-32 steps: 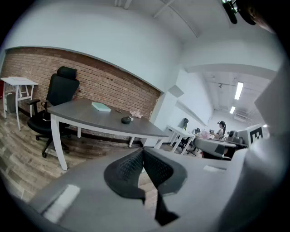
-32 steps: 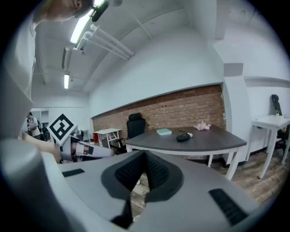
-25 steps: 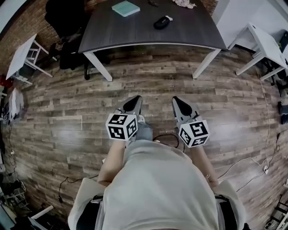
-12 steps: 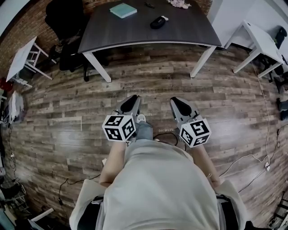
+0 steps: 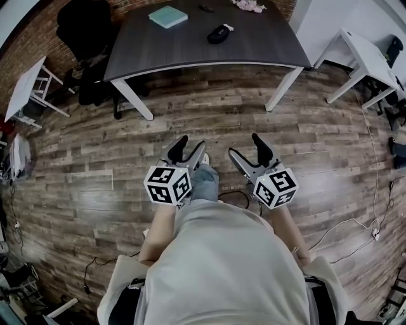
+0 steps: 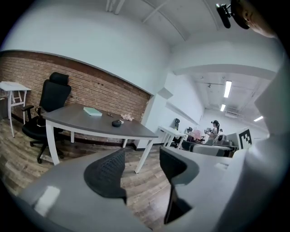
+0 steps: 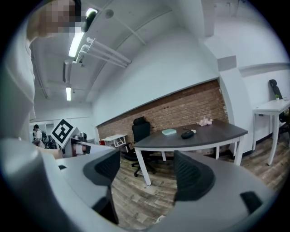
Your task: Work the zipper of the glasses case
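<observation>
You hold both grippers low in front of your body, well short of the table [image 5: 190,54], which stands at twelve o'clock across the wooden floor [image 5: 222,108]. The left gripper [image 5: 190,145] has its fingers parted, having just been opening, and only floor shows between them. The right gripper [image 5: 247,147] has fingers that have also just been opening, spread wider, with nothing between them either. The glasses case [image 5: 218,33] lies on the table, well apart from both grippers. It is a dark oval with a pale bit at its one o'clock end, and it is too small in every view for you to make out the zipper or whether it is done up. At ten o'clock from the case lies a teal book [image 5: 168,16]. The table's far edge is cut off at the top of the head view, taking most of a pale pinkish clump [image 5: 247,5] with it. Your hands are hidden behind the marker cubes, and your torso covers the floor beneath you. A black office chair [image 5: 82,25] stands at eleven o'clock.
</observation>
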Tool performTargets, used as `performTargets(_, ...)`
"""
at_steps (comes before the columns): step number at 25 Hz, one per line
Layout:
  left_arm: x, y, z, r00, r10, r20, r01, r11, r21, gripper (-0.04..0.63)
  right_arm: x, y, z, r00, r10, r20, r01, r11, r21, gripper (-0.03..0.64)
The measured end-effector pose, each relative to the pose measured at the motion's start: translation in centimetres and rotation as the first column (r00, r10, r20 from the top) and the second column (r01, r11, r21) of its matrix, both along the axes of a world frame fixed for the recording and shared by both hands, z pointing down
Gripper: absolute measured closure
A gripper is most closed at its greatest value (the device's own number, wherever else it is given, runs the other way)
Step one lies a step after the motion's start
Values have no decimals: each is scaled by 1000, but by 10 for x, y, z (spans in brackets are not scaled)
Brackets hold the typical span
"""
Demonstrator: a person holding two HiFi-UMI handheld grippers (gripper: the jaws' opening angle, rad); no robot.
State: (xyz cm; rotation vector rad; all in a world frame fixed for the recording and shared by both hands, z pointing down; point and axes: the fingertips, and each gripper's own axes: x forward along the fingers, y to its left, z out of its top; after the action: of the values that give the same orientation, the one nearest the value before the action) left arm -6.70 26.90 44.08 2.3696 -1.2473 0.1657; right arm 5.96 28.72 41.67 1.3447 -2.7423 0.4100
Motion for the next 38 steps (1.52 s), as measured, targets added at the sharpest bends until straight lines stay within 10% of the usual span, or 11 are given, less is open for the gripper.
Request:
performTargets(20, -19, -238, -19, 986, 132, -98, -133, 991, -9, 350, -43, -240, -27, 999, 40, -32, -39, 999, 38, 262)
performTargets(38, -25, -403, 4, 989, 120, -85, -129, 985, -114, 557, -28, -384, -7, 989, 142, -36, -143, 990, -11, 263)
